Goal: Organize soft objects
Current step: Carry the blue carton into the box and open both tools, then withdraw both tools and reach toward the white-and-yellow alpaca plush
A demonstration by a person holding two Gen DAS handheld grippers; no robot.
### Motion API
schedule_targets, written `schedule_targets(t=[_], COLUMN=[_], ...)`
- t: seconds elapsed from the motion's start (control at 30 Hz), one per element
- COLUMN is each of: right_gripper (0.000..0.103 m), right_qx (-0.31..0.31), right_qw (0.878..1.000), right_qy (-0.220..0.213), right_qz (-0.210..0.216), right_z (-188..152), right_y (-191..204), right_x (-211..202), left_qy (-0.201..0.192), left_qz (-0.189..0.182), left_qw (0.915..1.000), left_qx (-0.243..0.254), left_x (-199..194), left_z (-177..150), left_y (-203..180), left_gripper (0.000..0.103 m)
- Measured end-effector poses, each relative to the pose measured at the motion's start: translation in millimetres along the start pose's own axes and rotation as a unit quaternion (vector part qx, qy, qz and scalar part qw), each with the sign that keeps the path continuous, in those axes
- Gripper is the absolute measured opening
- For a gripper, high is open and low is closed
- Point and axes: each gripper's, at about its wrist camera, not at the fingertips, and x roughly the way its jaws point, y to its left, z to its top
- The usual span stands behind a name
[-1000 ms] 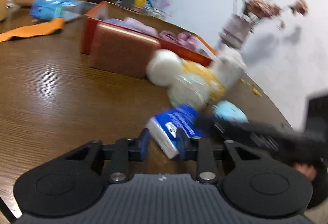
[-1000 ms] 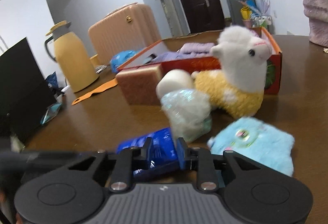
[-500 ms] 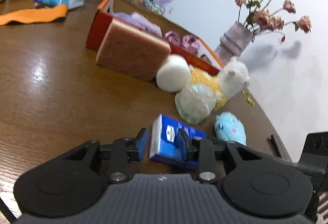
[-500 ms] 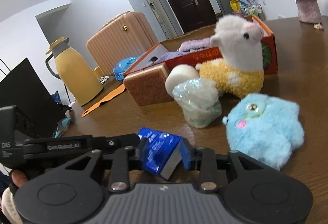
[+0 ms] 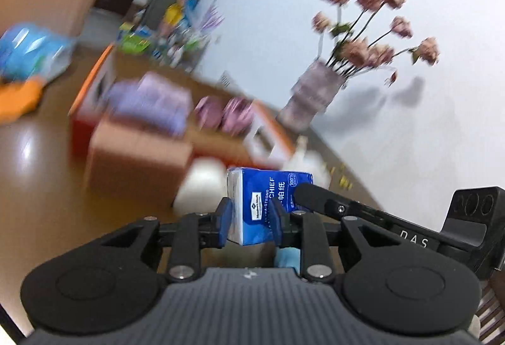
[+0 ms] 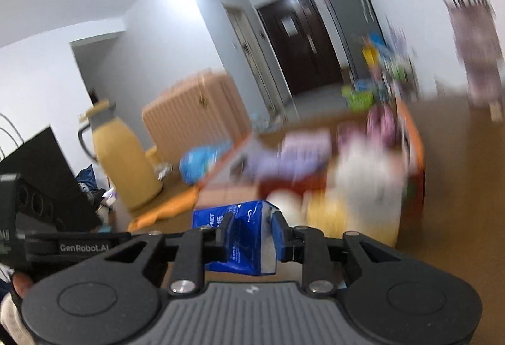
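Observation:
A blue pack of paper tissues [image 5: 268, 196] hangs above the wooden table, held from two sides. My left gripper [image 5: 251, 218] has its blue pads pressed on one end, jaws closing on it. My right gripper [image 6: 252, 231] squeezes the other end of the same pack [image 6: 246, 237], its jaws also closing, and one of its black fingers [image 5: 315, 195] shows in the left wrist view. Behind stands an orange-red cardboard box [image 5: 91, 83] with purple cloth [image 5: 151, 102] inside. A white and yellow plush llama [image 6: 363, 174] is blurred in front of the box.
A brown sponge block [image 5: 135, 162] and a white ball [image 5: 202, 187] lie before the box. A vase of dried flowers [image 5: 312, 95] stands at the table's far edge. A yellow thermos jug [image 6: 123, 155], an orange cloth [image 6: 170, 206] and a blue packet [image 5: 28, 51] are to the left.
Both grippers have risen with the tissue pack, which lay on the table half a second ago. The views now tilt up toward the box and are motion-blurred.

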Motion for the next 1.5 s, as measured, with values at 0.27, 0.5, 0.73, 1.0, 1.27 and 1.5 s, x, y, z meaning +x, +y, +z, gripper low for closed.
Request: schedule_targets(t=[0.27,0.5,0.73,1.0,1.27,1.5], right_gripper=[0.023,0.026,0.034,0.044,0.057,0.065], right_qx=[0.012,0.026,-0.032,-0.062,-0.106,-0.123], right_qw=[0.998,0.982,0.981,0.985,0.984,0.987], right_qy=[0.038,0.129,0.111,0.069,0.027,-0.007], right_qz=[-0.057,-0.133,-0.155,-0.148,-0.138,-0.103], right_z=[119,116,113,146,152,109], right_y=[-94,-154,-134,-94,-34,11], right_x=[90,172,169,96,-8,-67], left_qy=[0.100,0.166,0.156,0.100,0.041,-0.011], left_qz=[0.018,0.068,0.094,0.119,0.154,0.175], left_qw=[0.9948,0.9825,0.9827,0.9871,0.9831,0.9704], left_qx=[-0.012,-0.050,-0.033,0.036,0.090,0.167], left_x=[155,250,238,133,16,-51], left_z=[113,117,119,137,126,65], left_y=[0,28,31,3,-22,-52], left_gripper=[0.026,0.026,0.027,0.038,0.050,0.057])
